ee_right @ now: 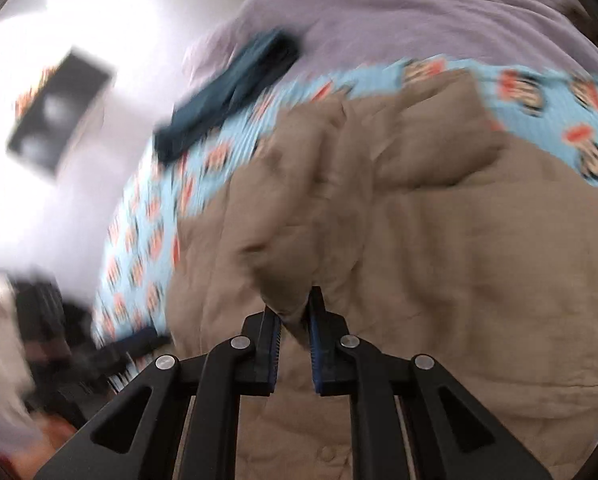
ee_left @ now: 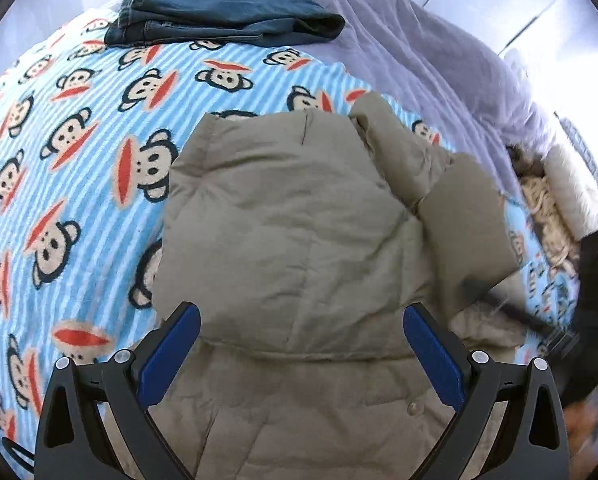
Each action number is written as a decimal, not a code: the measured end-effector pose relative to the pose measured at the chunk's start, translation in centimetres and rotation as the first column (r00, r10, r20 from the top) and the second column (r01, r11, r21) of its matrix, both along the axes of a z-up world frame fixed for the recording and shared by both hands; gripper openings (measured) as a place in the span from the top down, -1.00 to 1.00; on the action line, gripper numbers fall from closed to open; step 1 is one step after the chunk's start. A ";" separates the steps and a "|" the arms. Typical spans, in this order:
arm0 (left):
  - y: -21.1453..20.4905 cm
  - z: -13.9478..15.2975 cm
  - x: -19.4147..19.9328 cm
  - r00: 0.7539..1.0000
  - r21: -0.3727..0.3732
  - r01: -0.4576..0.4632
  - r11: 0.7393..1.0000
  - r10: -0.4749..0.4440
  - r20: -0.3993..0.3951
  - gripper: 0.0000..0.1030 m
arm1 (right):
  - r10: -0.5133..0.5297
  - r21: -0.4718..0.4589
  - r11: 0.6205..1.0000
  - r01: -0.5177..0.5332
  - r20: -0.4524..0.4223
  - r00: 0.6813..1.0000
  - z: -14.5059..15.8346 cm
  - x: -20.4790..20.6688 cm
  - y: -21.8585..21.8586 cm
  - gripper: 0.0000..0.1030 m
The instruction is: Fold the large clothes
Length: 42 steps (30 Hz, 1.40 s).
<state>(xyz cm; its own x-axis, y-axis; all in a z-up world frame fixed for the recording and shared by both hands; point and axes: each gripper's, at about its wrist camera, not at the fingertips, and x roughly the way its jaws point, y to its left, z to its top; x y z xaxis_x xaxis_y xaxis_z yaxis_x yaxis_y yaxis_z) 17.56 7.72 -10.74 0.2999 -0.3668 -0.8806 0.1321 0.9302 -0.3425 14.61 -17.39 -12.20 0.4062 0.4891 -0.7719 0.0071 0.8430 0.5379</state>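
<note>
We see no containers here; everything lies loose on the bed (ee_left: 79, 128), which is covered by a fleecy blue-striped blanket printed with monkey faces.

The task's thing is a khaki puffer jacket (ee_left: 299, 240), spread over the middle of the bed toward its near edge. Our left tool (ee_left: 302, 334) hovers just above the jacket's lower body with its 2 blue-padded fingers (ee_left: 171, 352) wide apart, gripping nothing; the quilted panel shows between them. Our right tool (ee_right: 295, 320) has its fingers drawn together and clamped on a pinched fold of the jacket (ee_right: 419, 240), the cloth rising in a soft peak from between the pads (ee_right: 314, 340). In the left view, 1 sleeve (ee_left: 459, 220) lies folded across the jacket's right side, and the right tool (ee_left: 539, 320) shows there only as a dark blur at the sleeve's end.

The jacket is matte, padded and stitched into broad puffy panels, with a round snap button (ee_left: 413, 408) near its lower front. At the far edge of the bed sit folded dark-blue denim jeans (ee_left: 227, 16), a flat rectangular stack. Beyond them lies a rumpled lilac duvet (ee_left: 399, 48). The right view is heavily motion-blurred, so finer detail there cannot be told.
</note>
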 end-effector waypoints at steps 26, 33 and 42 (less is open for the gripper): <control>-9.0 -3.0 1.7 0.977 -0.030 0.213 0.977 -0.214 -0.024 0.76 | -0.565 0.178 0.764 0.620 -0.280 0.776 -8.4 -11.6 -22.1 0.70; -5.8 -5.0 2.0 0.984 -0.020 0.137 0.990 -0.138 -0.114 0.75 | -0.527 0.113 0.808 0.578 -0.297 0.796 -10.5 -10.8 -19.4 0.70; -4.9 2.0 1.0 0.984 0.085 0.164 0.983 -0.169 0.057 0.75 | -0.533 0.100 0.809 0.579 -0.290 0.795 -10.2 -12.4 -19.9 0.70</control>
